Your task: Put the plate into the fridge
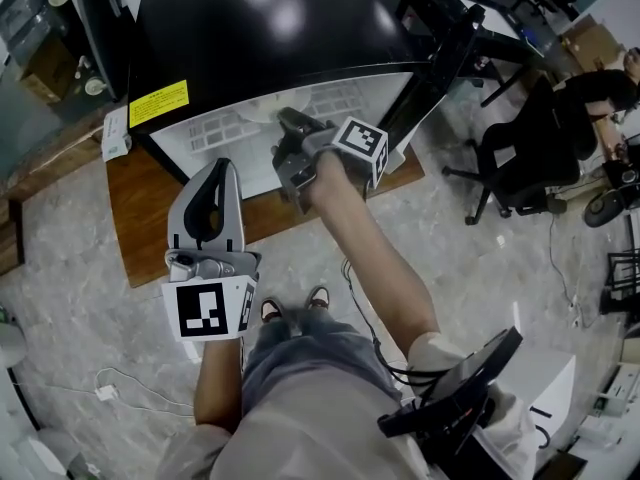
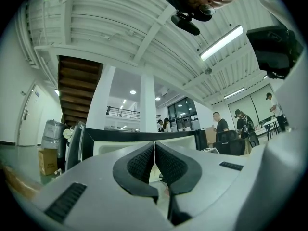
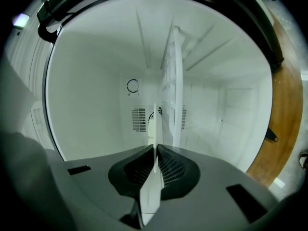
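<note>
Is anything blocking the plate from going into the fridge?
Nothing visible does. The right gripper holds the plate edge-on facing the open fridge interior; a clear shelf runs beside the plate, not across its path.

Grey marbled flr [image 1: 470,268]; wood board [image 1: 140,218] flat on it w/ fridge [image 1: 260,18] atop; cable [image 1: 130,383] nr left.

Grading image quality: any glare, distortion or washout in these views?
Head view: light glare on the glossy black fridge top. Left gripper view: heavy fisheye bending, bright ceiling tubes. Right gripper view: white plate nearly blends into the white fridge interior; dark corners.
</note>
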Motion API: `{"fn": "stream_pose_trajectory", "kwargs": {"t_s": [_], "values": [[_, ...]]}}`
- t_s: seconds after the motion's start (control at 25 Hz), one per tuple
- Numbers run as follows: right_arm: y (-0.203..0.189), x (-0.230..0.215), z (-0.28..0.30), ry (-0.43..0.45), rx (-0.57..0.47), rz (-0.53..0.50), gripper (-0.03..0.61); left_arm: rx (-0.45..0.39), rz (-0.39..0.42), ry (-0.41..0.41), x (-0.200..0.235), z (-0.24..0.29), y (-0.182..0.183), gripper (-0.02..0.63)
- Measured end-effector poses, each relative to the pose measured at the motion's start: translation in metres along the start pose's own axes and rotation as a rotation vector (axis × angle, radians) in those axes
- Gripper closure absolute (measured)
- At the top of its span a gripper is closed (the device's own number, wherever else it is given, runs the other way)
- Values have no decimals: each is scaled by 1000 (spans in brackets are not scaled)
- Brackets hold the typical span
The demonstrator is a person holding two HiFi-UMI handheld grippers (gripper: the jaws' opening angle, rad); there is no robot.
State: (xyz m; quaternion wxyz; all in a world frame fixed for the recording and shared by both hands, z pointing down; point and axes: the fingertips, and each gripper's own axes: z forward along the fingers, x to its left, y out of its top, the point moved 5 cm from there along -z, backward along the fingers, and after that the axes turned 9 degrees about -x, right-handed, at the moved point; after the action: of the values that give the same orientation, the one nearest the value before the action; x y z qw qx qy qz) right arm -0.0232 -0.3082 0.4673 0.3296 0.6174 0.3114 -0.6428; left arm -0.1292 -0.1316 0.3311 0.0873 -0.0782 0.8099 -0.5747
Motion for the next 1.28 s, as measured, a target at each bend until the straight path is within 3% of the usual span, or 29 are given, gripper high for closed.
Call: {"fn": "stream_pose_trajectory", "kwargs": {"t_s": [0.56, 0.6, 0.72, 0.96, 1.28], "values": [[-10, 0, -10, -17, -15, 45, 551, -4, -29, -17, 9, -7, 3, 595], [-11, 1, -10, -12, -10, 54, 539, -4, -29, -18, 9, -8, 3, 595], [-17, 10, -10, 11, 13, 73, 416, -11, -38, -21, 10, -10, 7, 595], [-28, 16, -21, -24, 41, 46, 416, -11, -58, -33, 13, -17, 12, 595], [-25, 20, 11, -30, 77, 33, 416, -24, -99, -45, 14, -15, 10, 595]]}}
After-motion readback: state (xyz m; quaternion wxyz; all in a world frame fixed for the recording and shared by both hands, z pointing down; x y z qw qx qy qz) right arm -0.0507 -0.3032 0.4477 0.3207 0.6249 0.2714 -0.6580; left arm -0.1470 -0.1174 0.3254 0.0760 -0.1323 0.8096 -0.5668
